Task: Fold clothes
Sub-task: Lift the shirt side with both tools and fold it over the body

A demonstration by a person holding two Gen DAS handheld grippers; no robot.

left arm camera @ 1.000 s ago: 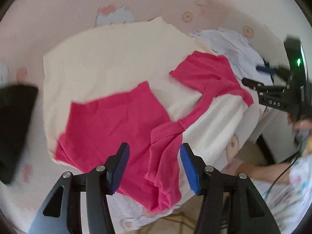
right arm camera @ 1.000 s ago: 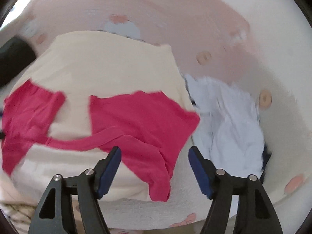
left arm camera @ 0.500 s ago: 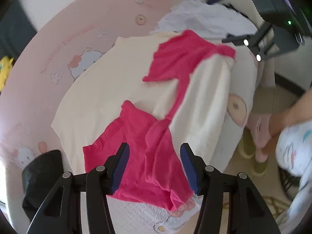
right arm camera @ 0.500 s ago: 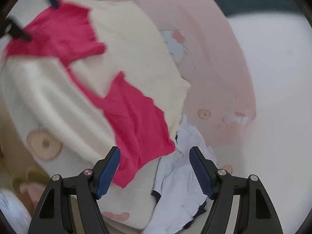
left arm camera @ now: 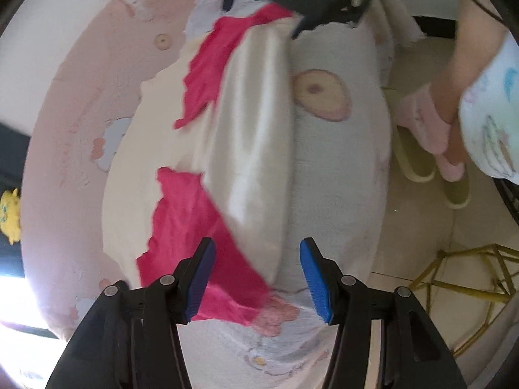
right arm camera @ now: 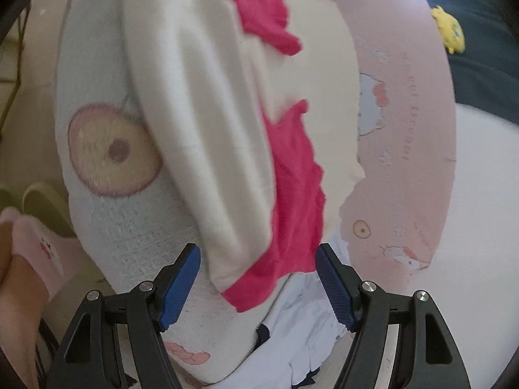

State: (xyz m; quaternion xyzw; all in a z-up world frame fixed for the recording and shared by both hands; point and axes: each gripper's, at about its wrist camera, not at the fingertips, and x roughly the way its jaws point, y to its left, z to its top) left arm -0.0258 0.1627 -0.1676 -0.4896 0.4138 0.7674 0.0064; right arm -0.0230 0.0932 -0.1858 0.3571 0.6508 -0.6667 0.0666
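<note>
In the left wrist view, a dark cushion with a yellow patch (left arm camera: 9, 214) sits at the far left edge, beyond the pink printed bedspread (left arm camera: 81, 103). On the bedspread lies a cream blanket (left arm camera: 253, 149), draped over the bed's edge, and across it spreads the pink garment (left arm camera: 188, 223), crumpled, one part near the bottom and another part higher up near the top of the view. The left tool (left arm camera: 258, 272) hangs above the garment's lower part with its blue-padded fingers spread wide, holding nothing; whether the pads touch the cloth cannot be told. The other tool's dark body crosses the top edge. Further right the white bed cover with a round cookie print (left arm camera: 322, 99) falls to the floor, where a person's feet in pink socks (left arm camera: 431, 129) stand on green slippers (left arm camera: 454, 194). A yellow wire frame (left arm camera: 460, 275) lies at lower right.

In the right wrist view, the slippers and a pink sock show at lower left. The right tool (right arm camera: 258, 278) is also wide open and empty, poised over the garment's (right arm camera: 292, 201) hanging end at the bed's edge. Just below the garment lies a pile of white clothing with navy trim (right arm camera: 308, 330). Right of that runs the bedspread (right arm camera: 405, 129).
</note>
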